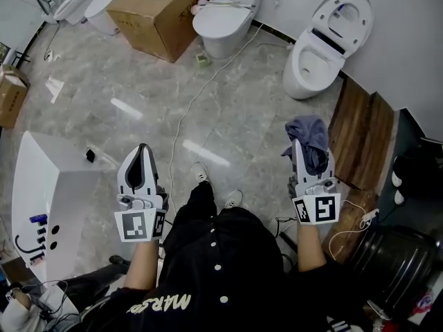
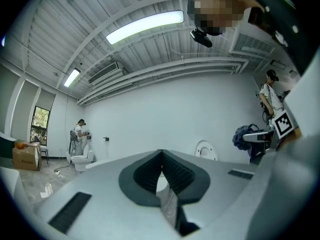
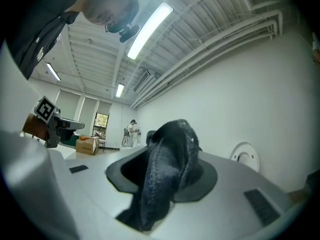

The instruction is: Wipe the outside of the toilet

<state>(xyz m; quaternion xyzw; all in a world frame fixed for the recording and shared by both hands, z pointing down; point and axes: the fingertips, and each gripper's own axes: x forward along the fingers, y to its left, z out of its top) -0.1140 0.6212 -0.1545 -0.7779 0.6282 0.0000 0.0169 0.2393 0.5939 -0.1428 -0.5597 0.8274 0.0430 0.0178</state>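
Note:
A white toilet (image 1: pixel 313 59) with its lid raised stands against the far wall at upper right, well ahead of both grippers. Its round lid (image 2: pixel 205 150) also shows in the left gripper view and in the right gripper view as the lid (image 3: pixel 244 157). My right gripper (image 1: pixel 297 145) is shut on a dark grey-blue cloth (image 1: pixel 309 140), held up in the air. The cloth (image 3: pixel 169 170) bunches out of the right gripper (image 3: pixel 170 134). My left gripper (image 1: pixel 143 149) is raised beside it, shut and holding nothing; its pads (image 2: pixel 150 171) meet at the tip.
A second toilet (image 1: pixel 225 21) and a cardboard box (image 1: pixel 163 9) stand at the back. A white fixture (image 1: pixel 55 199) lies at left, wooden boards (image 1: pixel 360 133) and a black bin (image 1: pixel 401 261) at right. A cable (image 1: pixel 190 106) crosses the floor. A person (image 2: pixel 79 136) works far off.

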